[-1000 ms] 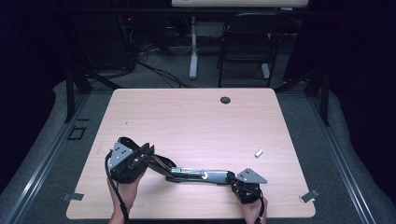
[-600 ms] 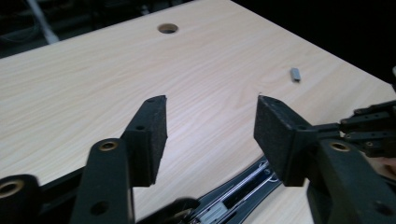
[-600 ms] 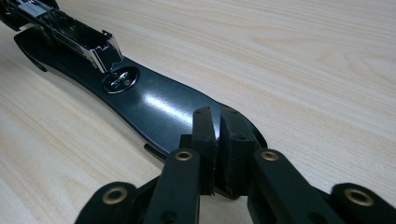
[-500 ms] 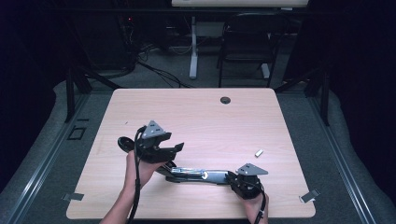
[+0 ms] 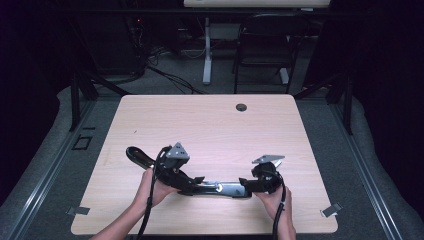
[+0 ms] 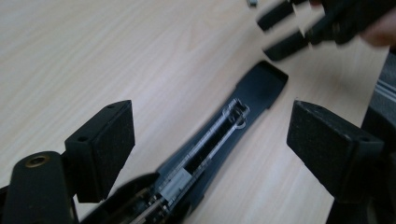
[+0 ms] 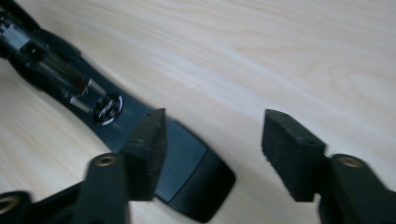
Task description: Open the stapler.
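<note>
Pale wood-grain table point(image 5: 210, 125); matt black stapler point(image 6: 254, 88)

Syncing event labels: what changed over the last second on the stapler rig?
The left tool swung from the table's left edge in to the opened stapler, jaws open astride its magazine end. The right tool let go of the stapler's base end; its jaws now stand open just off it. The black top arm lies left on the table. The stapler body stayed put.
</note>
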Available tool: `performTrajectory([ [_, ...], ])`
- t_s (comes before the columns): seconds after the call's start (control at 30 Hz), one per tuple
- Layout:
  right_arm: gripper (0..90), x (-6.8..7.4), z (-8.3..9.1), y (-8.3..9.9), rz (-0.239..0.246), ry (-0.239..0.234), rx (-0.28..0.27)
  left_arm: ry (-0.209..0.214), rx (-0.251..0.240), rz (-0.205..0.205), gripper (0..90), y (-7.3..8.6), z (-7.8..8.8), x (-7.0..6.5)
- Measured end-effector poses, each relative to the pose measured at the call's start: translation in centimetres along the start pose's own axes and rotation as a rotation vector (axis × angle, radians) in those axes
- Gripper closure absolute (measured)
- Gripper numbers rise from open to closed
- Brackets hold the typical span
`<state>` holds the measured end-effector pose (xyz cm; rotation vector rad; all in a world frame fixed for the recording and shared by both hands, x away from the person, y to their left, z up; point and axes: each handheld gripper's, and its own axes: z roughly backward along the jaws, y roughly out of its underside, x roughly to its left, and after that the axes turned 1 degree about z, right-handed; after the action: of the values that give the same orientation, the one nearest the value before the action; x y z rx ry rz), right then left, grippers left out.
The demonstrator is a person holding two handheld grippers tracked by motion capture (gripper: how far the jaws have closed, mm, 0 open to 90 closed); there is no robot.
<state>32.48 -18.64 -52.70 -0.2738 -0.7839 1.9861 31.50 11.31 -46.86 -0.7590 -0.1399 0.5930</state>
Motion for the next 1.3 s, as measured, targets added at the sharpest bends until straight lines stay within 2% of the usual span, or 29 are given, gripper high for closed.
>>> performTrajectory([
  [0.1,31.2,-0.7,0.3,-2.0,0.02,0.027,0.048,0.009,0.014,-0.008,11.0,0.7,-0.1,-0.3],
  [0.2,26.0,-1.7,0.4,-3.6,0.007,0.033,0.099,0.016,0.026,-0.019,9.5,1.0,-0.3,-0.5],
  [0.3,20.3,-2.8,0.5,-4.6,-0.003,0.055,0.157,0.024,0.029,-0.027,7.9,1.2,-0.3,-0.7],
  [0.33,19.8,-3.3,0.5,-4.9,0.0,0.052,0.168,0.025,0.033,-0.031,7.4,1.2,-0.3,-0.9],
  [0.37,19.4,-3.7,0.6,-5.2,-0.017,0.045,0.17,0.025,0.036,-0.035,6.8,1.3,-0.3,-0.9],
  [0.43,17.7,-4.6,0.7,-5.5,-0.013,0.068,0.205,0.026,0.038,-0.038,5.9,1.5,-0.3,-1.1],
  [0.53,14.9,-5.7,0.9,-5.5,-0.016,0.081,0.253,0.027,0.045,-0.038,4.3,1.8,-0.2,-1.2],
  [0.6,15.0,-6.5,1.0,-5.1,-0.037,0.083,0.258,0.022,0.044,-0.04,4.3,2.0,0.0,-1.2],
  [0.63,15.2,-6.8,1.0,-4.9,-0.052,0.083,0.252,0.023,0.044,-0.036,4.0,2.1,0.1,-1.2],
  [0.67,16.0,-7.2,1.1,-4.7,-0.061,0.103,0.269,0.019,0.042,-0.033,3.9,2.2,0.2,-1.2],
  [0.7,16.4,-7.5,1.0,-4.4,-0.089,0.117,0.258,0.021,0.038,-0.033,3.8,2.3,0.3,-1.2],
  [0.73,17.0,-8.1,1.2,-4.4,-0.093,0.125,0.275,0.019,0.042,-0.035,3.7,2.3,0.3,-1.2],
  [0.8,18.7,-8.9,1.2,-4.3,-0.129,0.151,0.268,0.021,0.035,-0.033,3.7,2.4,0.3,-1.2],
  [0.93,20.4,-10.3,1.1,-4.1,-0.182,0.166,0.273,0.016,0.039,-0.038,3.6,2.6,0.4,-1.2],
  [1.03,21.7,-11.2,0.7,-4.0,-0.212,0.174,0.289,0.021,0.038,-0.026,3.2,2.9,0.4,-1.2],
  [1.1,23.0,-11.6,0.3,-3.8,-0.24,0.179,0.288,0.019,0.04,-0.027,3.2,3.1,0.3,-1.2],
  [1.2,23.4,-11.7,0.0,-3.7,-0.252,0.163,0.296,0.025,0.046,-0.028,3.0,3.2,0.2,-1.1],
  [1.3,24.3,-11.5,-0.3,-3.7,-0.247,0.171,0.305,0.031,0.049,-0.026,3.0,3.3,0.1,-1.0],
])
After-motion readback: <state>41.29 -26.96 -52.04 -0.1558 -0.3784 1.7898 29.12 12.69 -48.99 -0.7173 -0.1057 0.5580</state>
